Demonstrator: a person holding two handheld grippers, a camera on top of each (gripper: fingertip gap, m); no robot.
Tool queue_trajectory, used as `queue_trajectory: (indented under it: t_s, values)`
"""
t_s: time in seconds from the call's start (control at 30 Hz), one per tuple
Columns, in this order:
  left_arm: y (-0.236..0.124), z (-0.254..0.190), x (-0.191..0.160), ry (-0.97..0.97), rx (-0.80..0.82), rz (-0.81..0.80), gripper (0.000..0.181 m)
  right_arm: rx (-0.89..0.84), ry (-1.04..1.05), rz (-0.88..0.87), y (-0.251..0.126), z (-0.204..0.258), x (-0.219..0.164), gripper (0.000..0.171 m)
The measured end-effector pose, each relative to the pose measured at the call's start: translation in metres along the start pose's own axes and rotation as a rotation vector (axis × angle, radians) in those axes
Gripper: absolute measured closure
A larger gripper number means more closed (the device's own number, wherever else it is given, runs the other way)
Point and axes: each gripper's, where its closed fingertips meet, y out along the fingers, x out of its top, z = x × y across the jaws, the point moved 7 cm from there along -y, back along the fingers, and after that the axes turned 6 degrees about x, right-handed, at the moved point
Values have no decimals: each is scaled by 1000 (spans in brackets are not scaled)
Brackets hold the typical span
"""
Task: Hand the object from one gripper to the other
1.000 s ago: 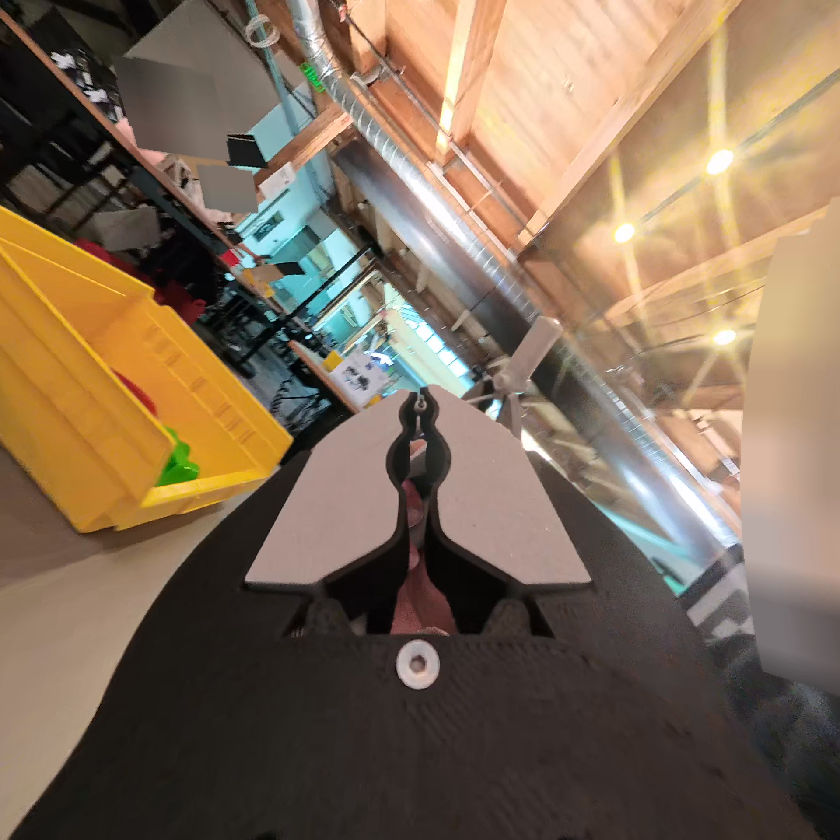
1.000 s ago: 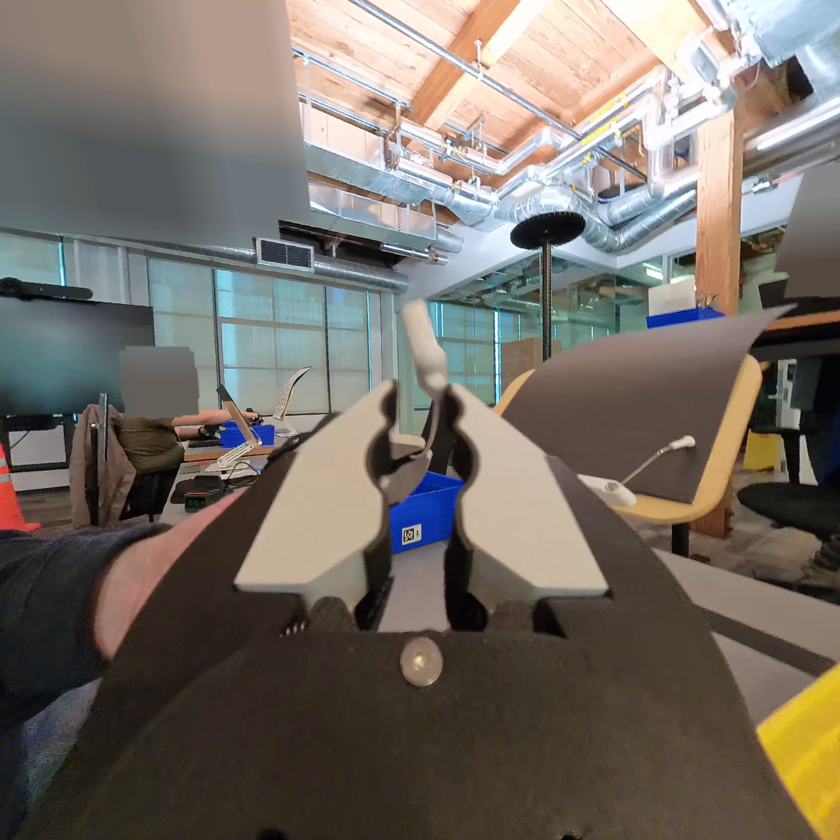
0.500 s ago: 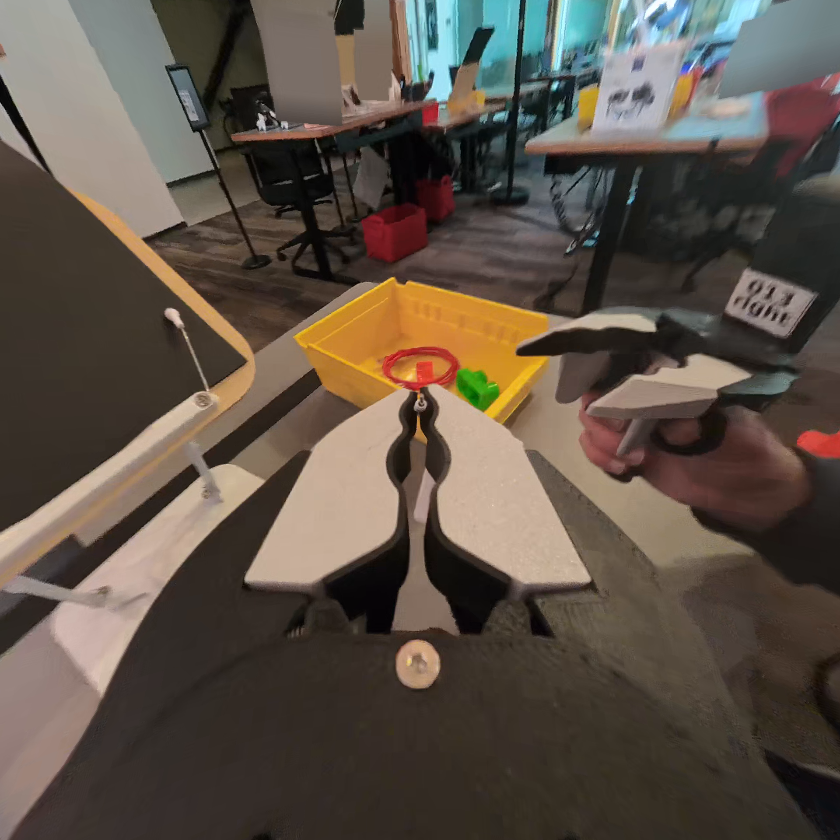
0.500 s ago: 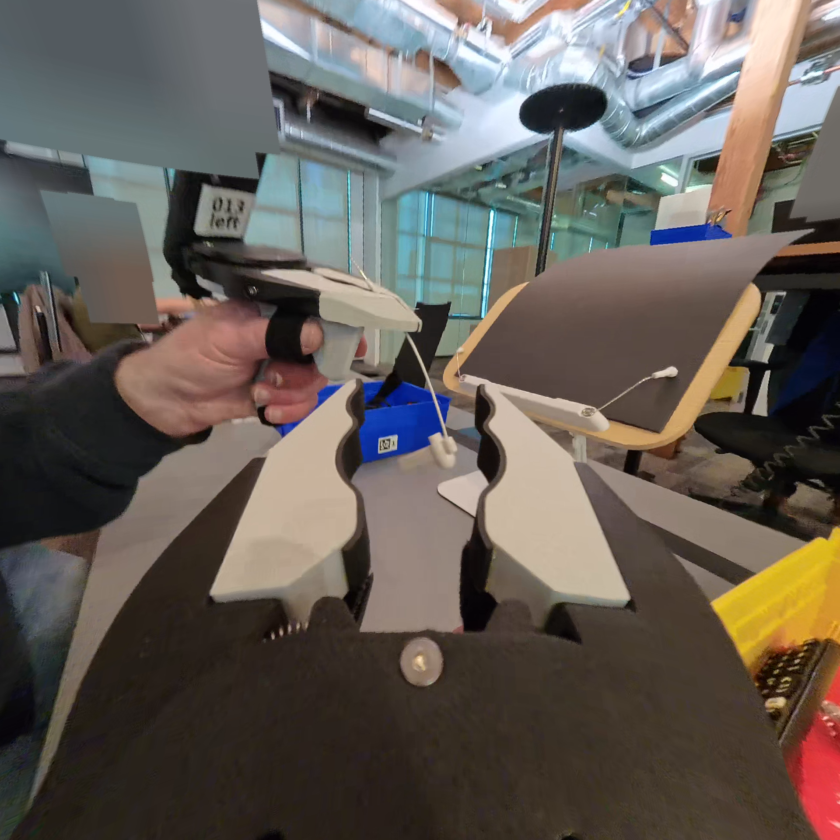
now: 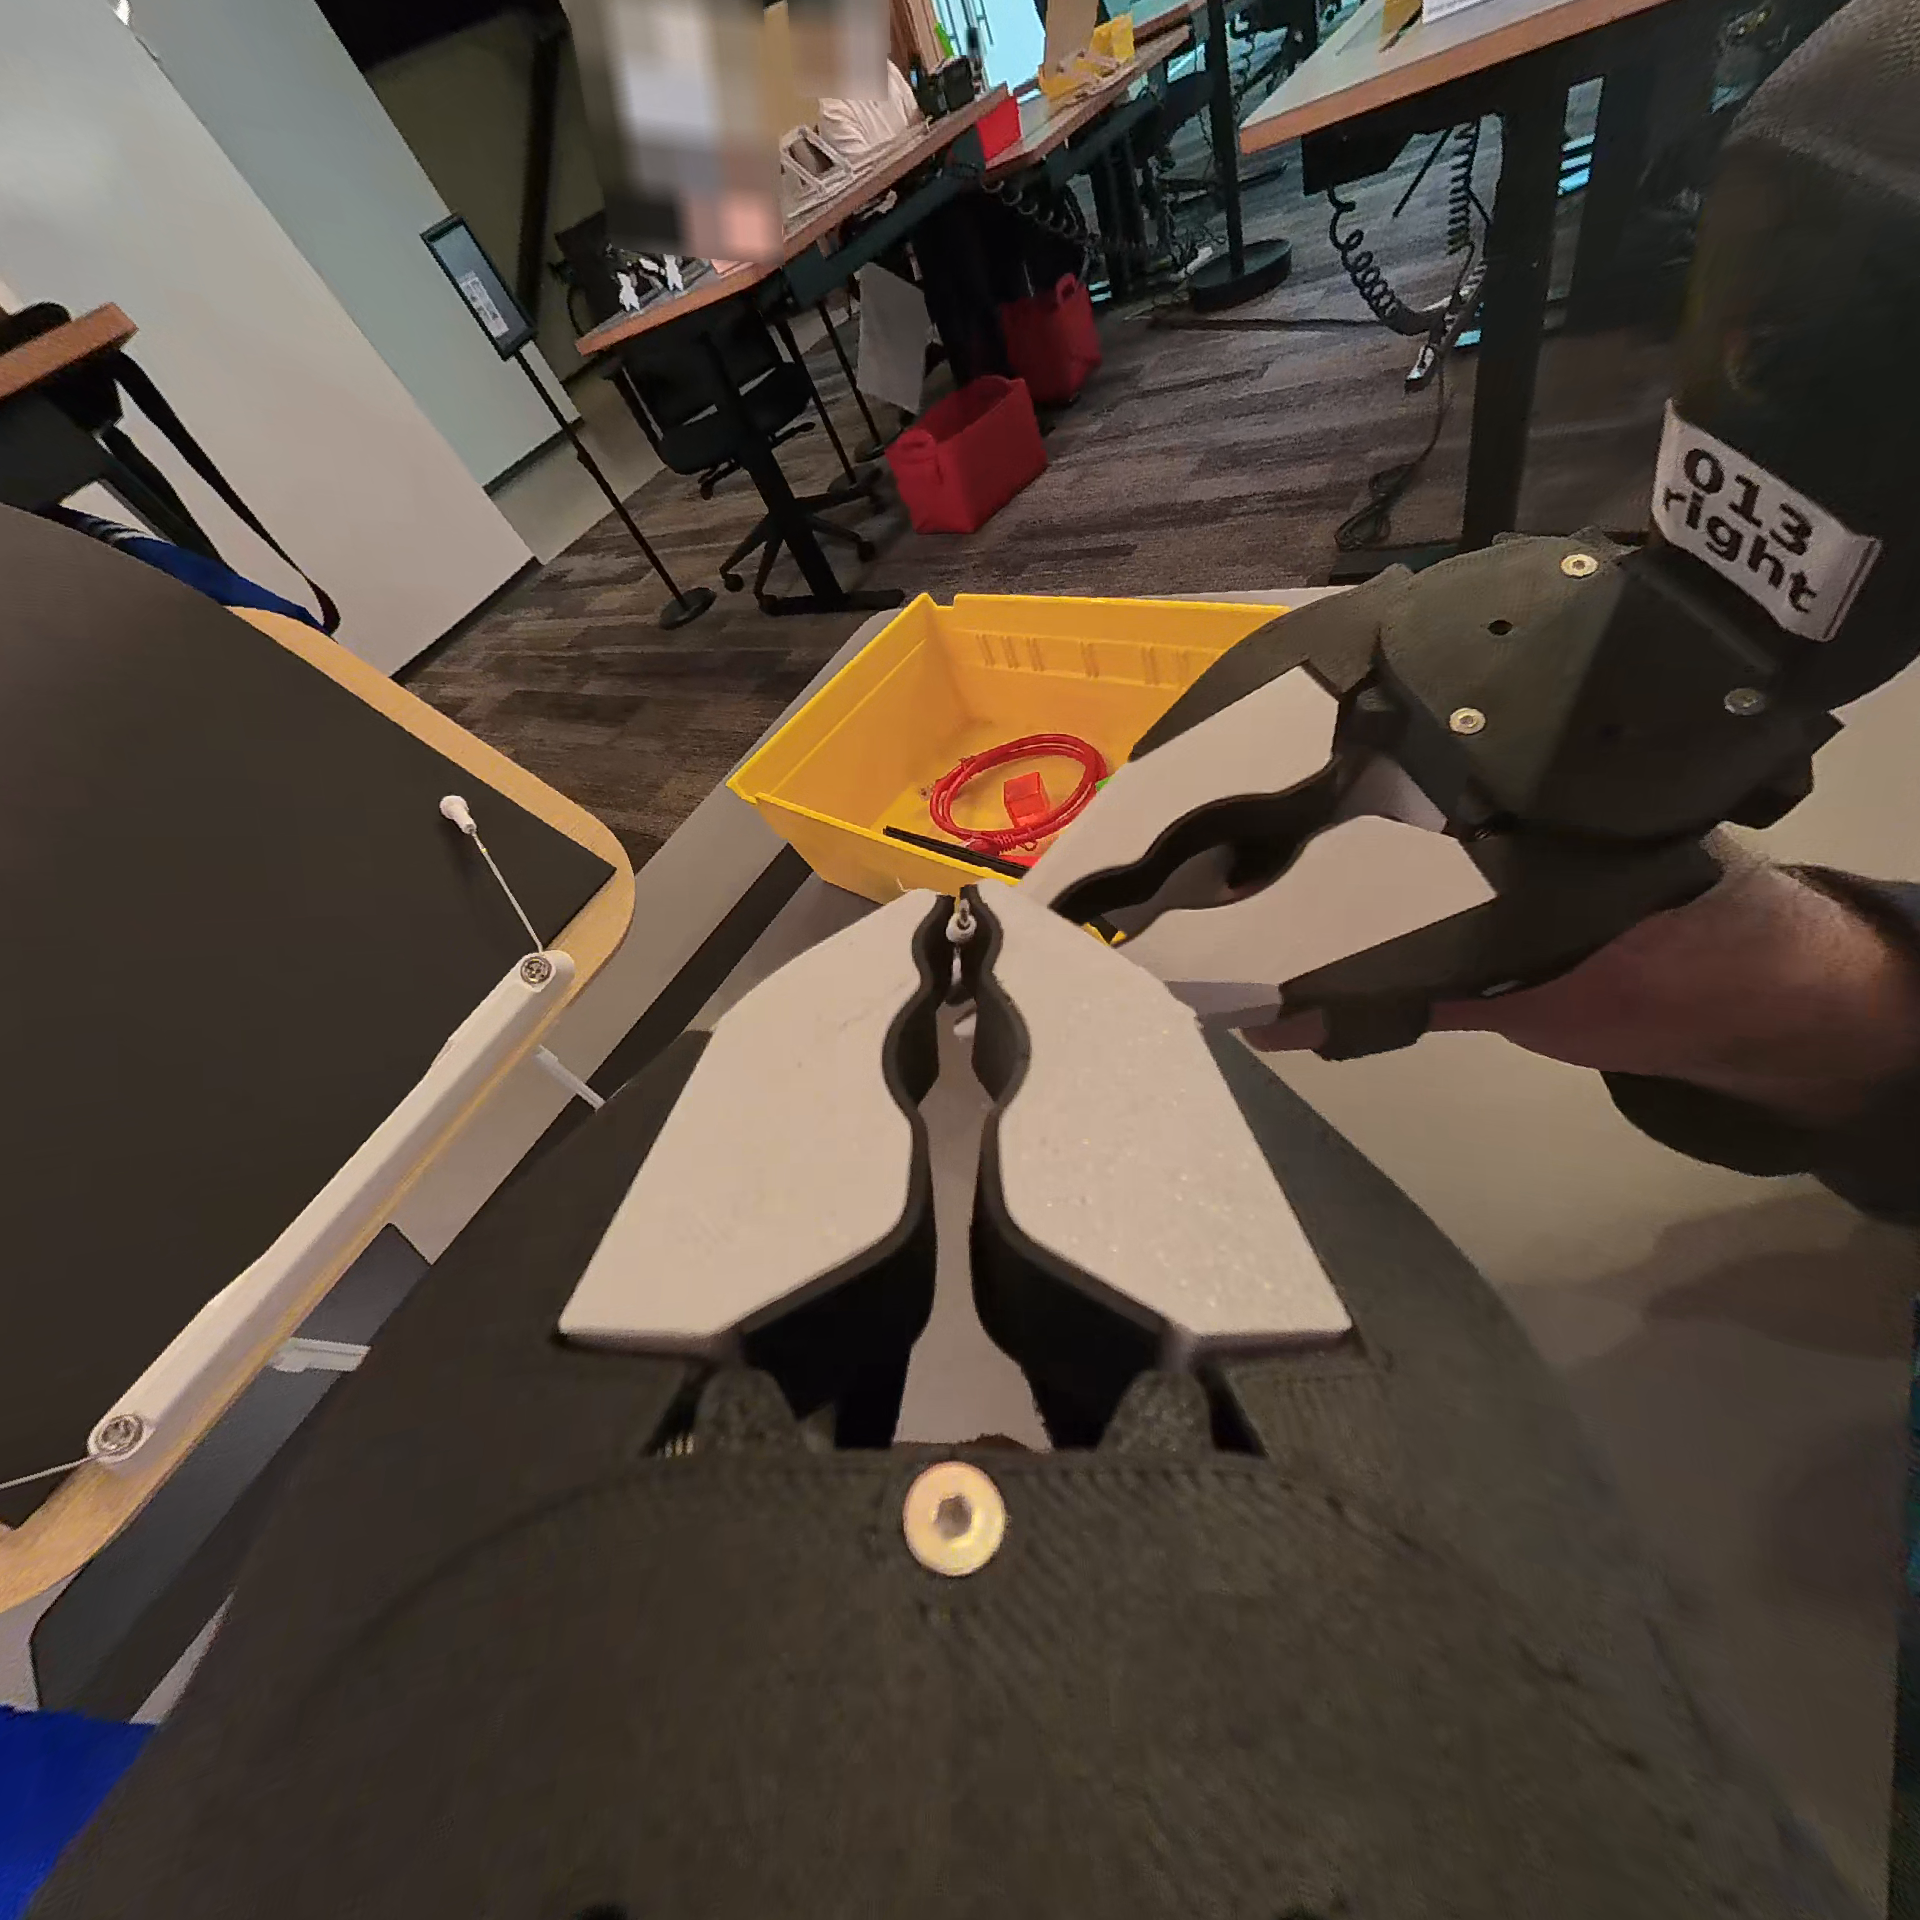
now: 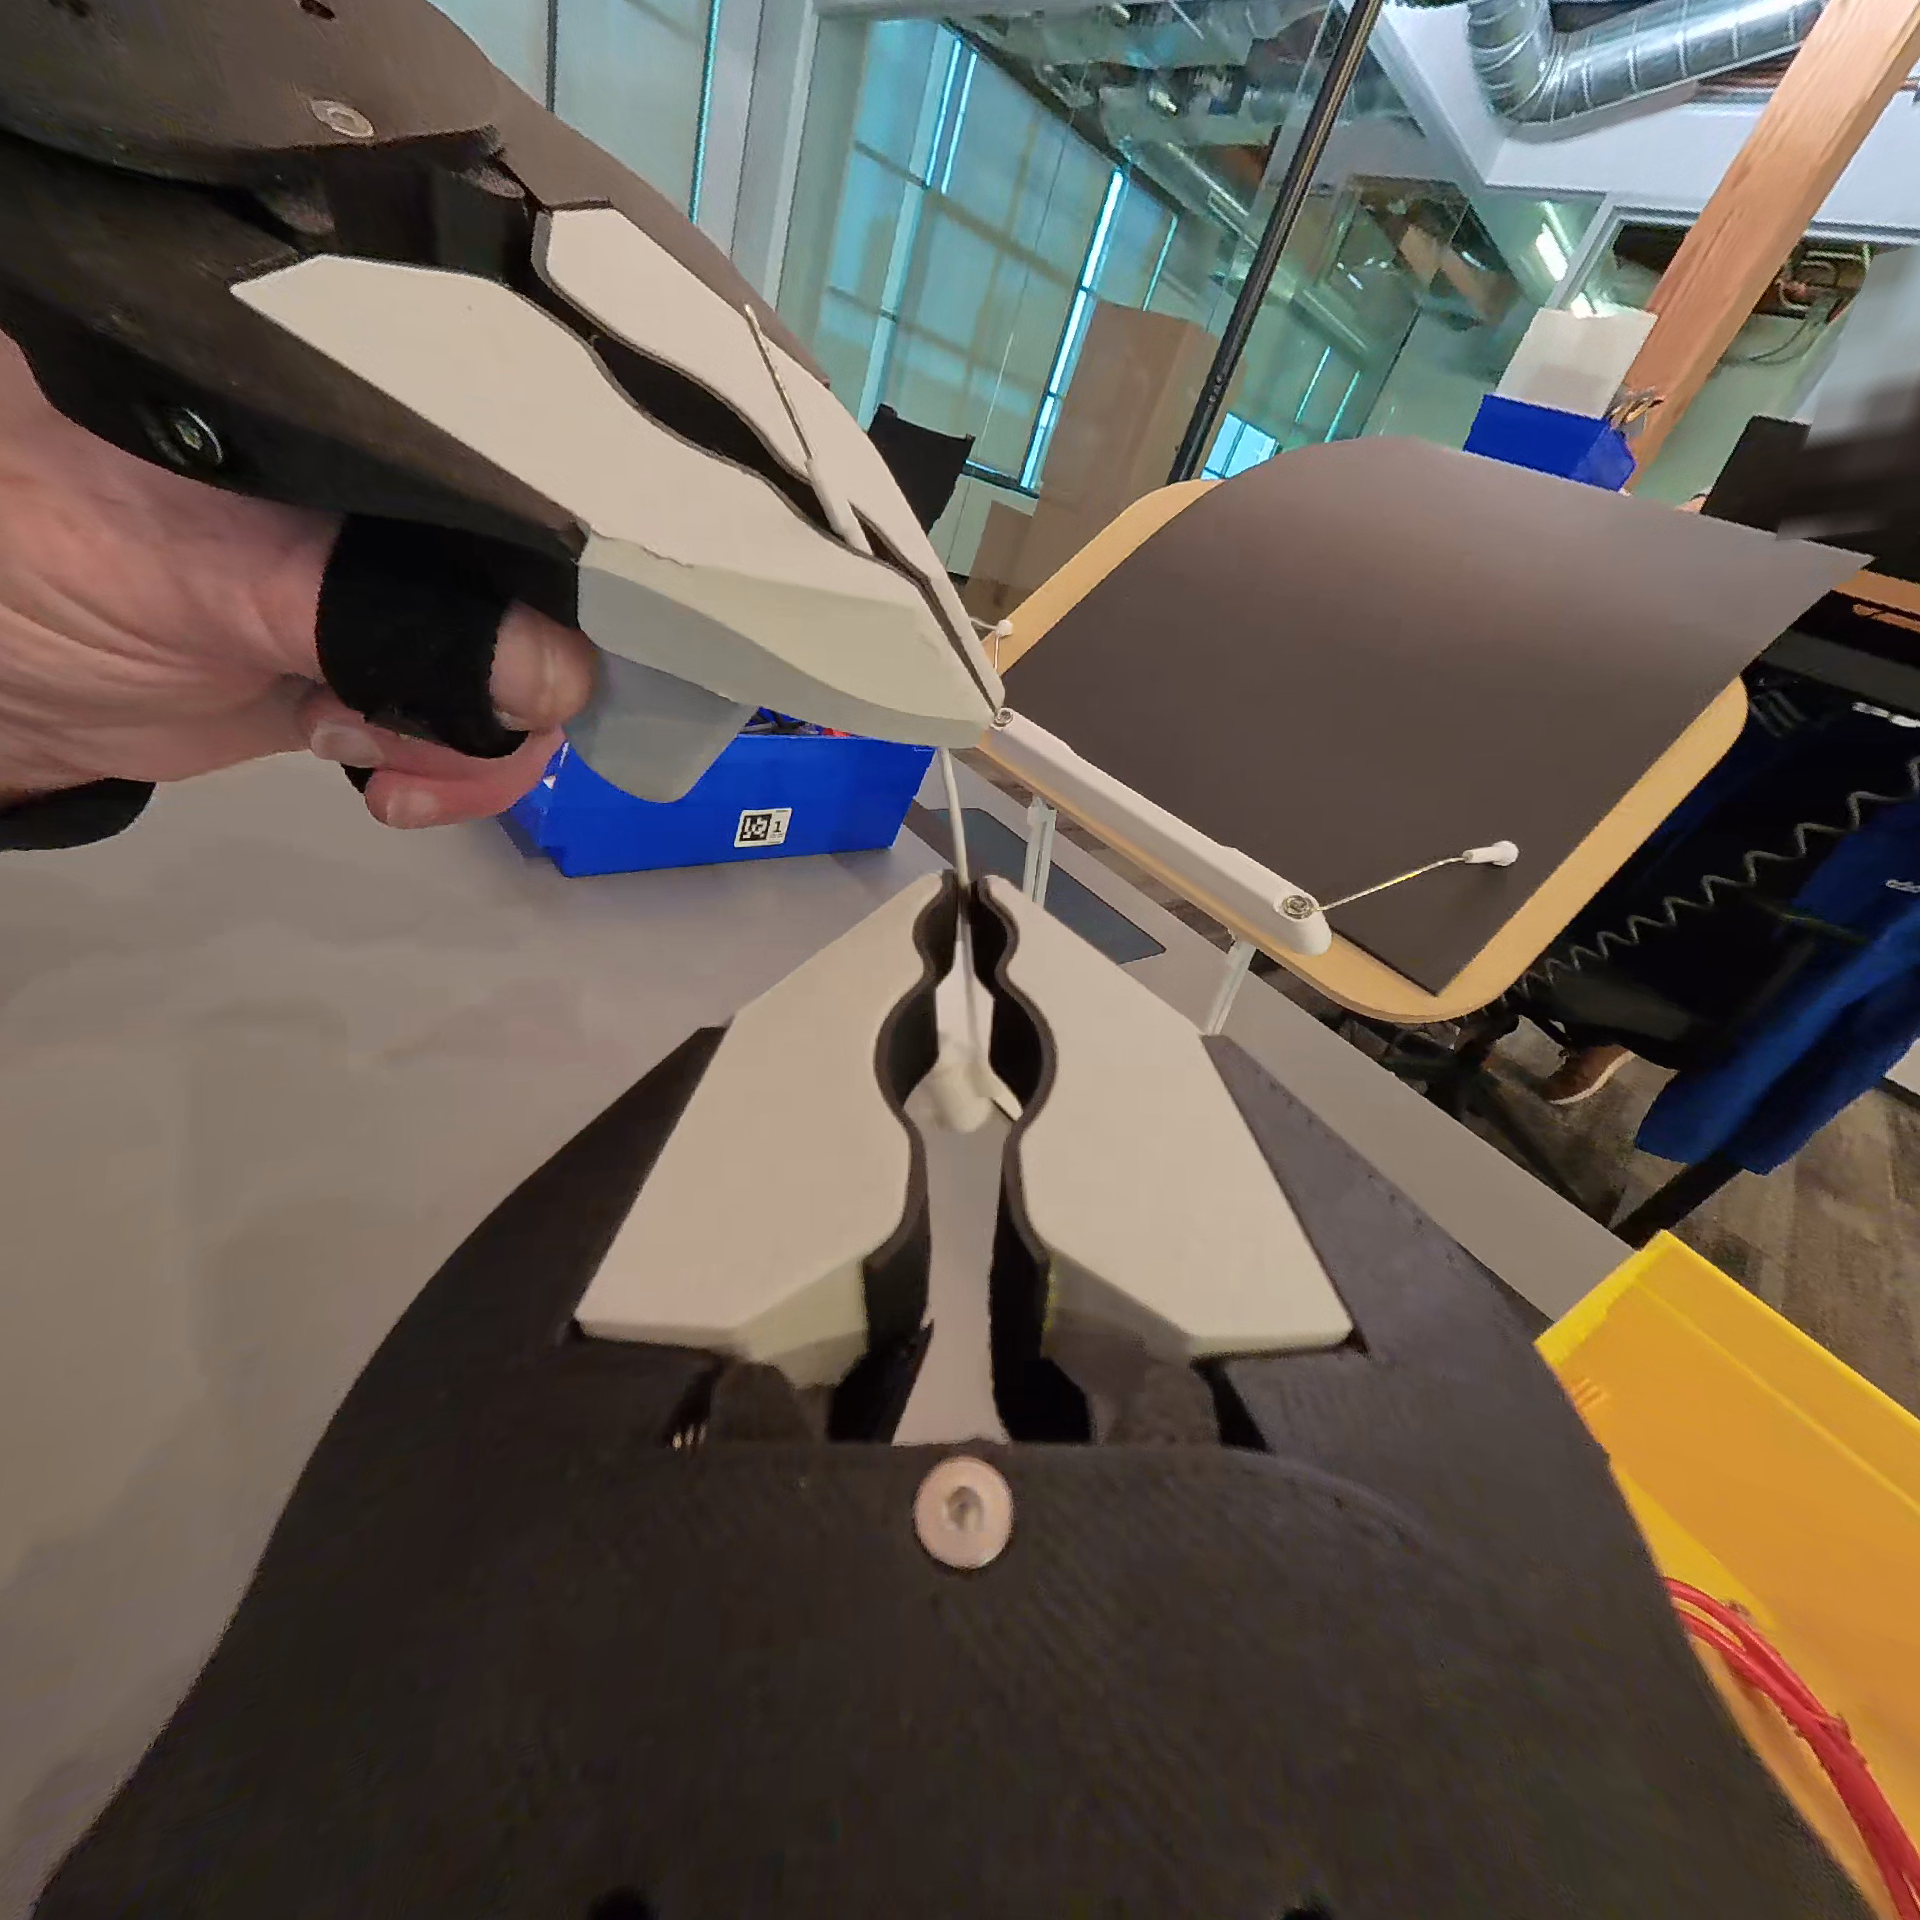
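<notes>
1. The thin white pin [image 6: 966, 977] is off the counter [image 6: 260, 1039] and spans the two tools. Its knobbed end sits in the hollow between my right tool's fingers, and its slim shaft runs up toward 12 o'clock to the tip of my left tool.
2. My right tool [image 6: 964, 894] has its fingers drawn together at the tips around the shaft, so I judge it to be gripping the pin just above the knob.
3. My left tool [image 6: 992, 717] comes in from 10 o'clock in the right wrist view. Its fingers are pressed together, with the pin's upper part pinched at their very tip and a thin length of wire lying along the seam.
4. So this is the middle of the handover, with both tools holding the same pin at once, one at each end.
5. I think the next move needs one tool to ease its fingers apart while the other keeps its pinch. The freed tool should then back straight away along its own line, so the thin shaft is neither bent nor tugged loose.
6. Further out, a yellow bin [image 5: 831, 821] with a red cable coil [image 5: 1013, 795] lies at 12 o'clock from my left tool. A blue bin [image 6: 644, 831] sits at 11 o'clock from my right tool. A tilted black board [image 6: 1403, 675] stands at 1 o'clock.
</notes>
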Motion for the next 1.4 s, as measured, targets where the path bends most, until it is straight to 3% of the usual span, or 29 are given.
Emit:
queue_trajectory:
  t_s: [0.3,0.4,0.47,0.57,0.63,0.8,1.0,1.23,1.3,1.4]
  values:
    - [-1,1,1,-60,-32,-41,180,-4,73,-77,-6,-5,2,171]
    - [-8,1,3,-138,-89,-97,148,28,201,-190,-12,-13,5,171]
    - [-15,-2,1,-217,-158,-143,147,71,285,-268,-16,-18,6,171]
    - [-14,-3,-16,-271,-175,-100,129,116,358,-383,-22,-22,8,171]
    - [-12,-3,-28,-401,-275,-98,124,140,366,-438,-25,-22,11,171]
    - [2,-1,-56,-979,-701,-198,107,276,395,-588,-30,-19,17,171]
    - [19,-17,-73,-1207,-934,-335,113,379,420,-639,-26,-12,16,171]
    - [22,-24,-66,-1165,-875,-462,147,389,483,-663,-22,-9,7,171]
    - [20,-22,-66,-1161,-853,-490,166,382,493,-661,-21,-9,5,171]
    - [18,-20,-67,-1125,-797,-487,167,367,508,-656,-22,-10,3,171]
